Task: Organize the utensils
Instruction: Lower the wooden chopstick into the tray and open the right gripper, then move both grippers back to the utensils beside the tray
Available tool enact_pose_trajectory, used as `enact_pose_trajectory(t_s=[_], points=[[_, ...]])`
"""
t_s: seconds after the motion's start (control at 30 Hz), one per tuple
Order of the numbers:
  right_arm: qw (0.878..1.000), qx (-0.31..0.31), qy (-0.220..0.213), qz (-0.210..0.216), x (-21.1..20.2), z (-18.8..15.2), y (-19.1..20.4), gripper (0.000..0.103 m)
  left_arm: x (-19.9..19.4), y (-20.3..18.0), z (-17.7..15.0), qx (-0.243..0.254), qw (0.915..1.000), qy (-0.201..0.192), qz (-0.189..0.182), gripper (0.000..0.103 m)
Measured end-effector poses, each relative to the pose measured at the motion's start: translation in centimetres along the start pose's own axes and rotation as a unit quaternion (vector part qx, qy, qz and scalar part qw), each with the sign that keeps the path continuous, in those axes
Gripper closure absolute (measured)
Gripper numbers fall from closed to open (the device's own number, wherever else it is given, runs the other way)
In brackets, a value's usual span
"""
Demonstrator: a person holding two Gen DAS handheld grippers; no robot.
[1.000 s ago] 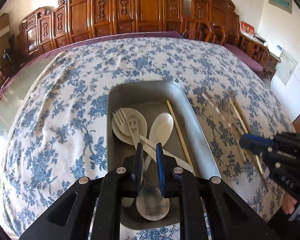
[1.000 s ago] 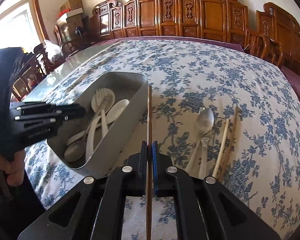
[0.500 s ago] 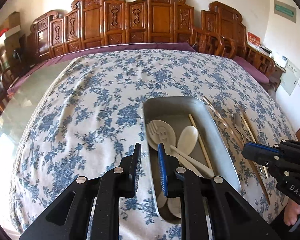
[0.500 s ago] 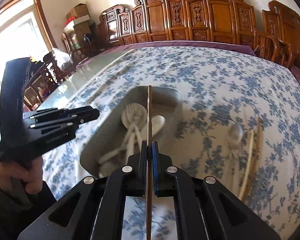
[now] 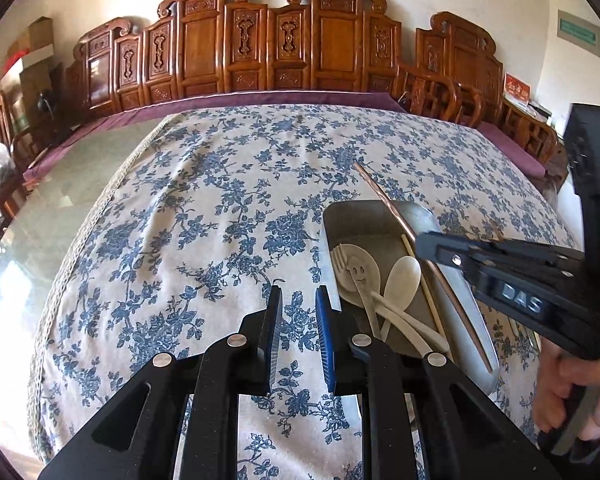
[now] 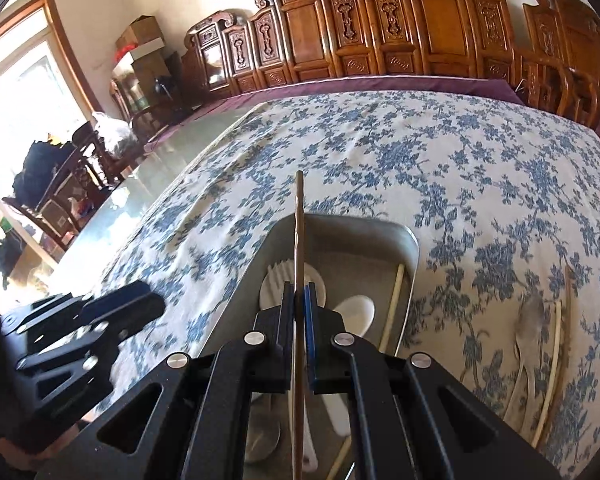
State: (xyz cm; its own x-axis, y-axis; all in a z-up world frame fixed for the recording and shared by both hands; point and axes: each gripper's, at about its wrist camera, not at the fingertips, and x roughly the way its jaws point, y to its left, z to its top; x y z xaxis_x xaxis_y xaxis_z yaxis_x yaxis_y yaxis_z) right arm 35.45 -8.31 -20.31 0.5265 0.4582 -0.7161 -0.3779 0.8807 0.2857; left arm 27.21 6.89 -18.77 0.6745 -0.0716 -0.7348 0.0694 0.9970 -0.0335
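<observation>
One chopstick (image 6: 299, 240) is pinched between the jaws of the right gripper (image 6: 299, 300), and it hangs above the tray (image 6: 414, 252) in the lower centre of the right view. Inside the tray lie a fork (image 5: 350, 270), a white spoon (image 5: 402, 280) and another chopstick (image 5: 422, 280). At the lower right, on the bench (image 6: 420, 152), a spoon (image 6: 530, 320) and more chopsticks (image 6: 556, 344) wait. The left gripper (image 5: 298, 304) is narrowly open and holds nothing, over the cloth left of the tray. If the chopstick is released while its far tip reaches past the rim, I think it may tip out or roll off.
</observation>
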Motion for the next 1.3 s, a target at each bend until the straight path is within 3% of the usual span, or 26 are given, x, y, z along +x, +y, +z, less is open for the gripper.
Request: enact_pose_trajectory(t_s=[0.57, 0.87, 1.0, 1.13, 1.3], points=[[0.999, -0.026, 0.035, -0.01, 2.0, -2.6, 0.2, 0.095, 0.0, -0.2, -0.1, -0.002, 1.0, 0.001, -0.005, 0.087], [1.0, -0.028, 0.0, -0.004, -1.7, -2.2, -1.7, 0.095, 0.2, -1.3, -0.3, 0.004, 0.9999, 0.006, -0.016, 0.087], [0.998, -0.043, -0.023, -0.04, -4.9, -2.2, -3.9, 0.095, 0.3, -2.5, -0.2, 0.009, 0.9996, 0.005, -0.026, 0.087], [0.991, -0.072, -0.033, -0.104, -7.6, -3.2, -7.0, 0.095, 0.5, -4.1, -0.2, 0.02, 0.9992, 0.005, -0.035, 0.085], [0.983, -0.076, -0.019, -0.168, -8.6, -5.5, -12.0, 0.091, 0.6, -6.0, -0.3, 0.026, 0.9989, 0.003, -0.039, 0.063]])
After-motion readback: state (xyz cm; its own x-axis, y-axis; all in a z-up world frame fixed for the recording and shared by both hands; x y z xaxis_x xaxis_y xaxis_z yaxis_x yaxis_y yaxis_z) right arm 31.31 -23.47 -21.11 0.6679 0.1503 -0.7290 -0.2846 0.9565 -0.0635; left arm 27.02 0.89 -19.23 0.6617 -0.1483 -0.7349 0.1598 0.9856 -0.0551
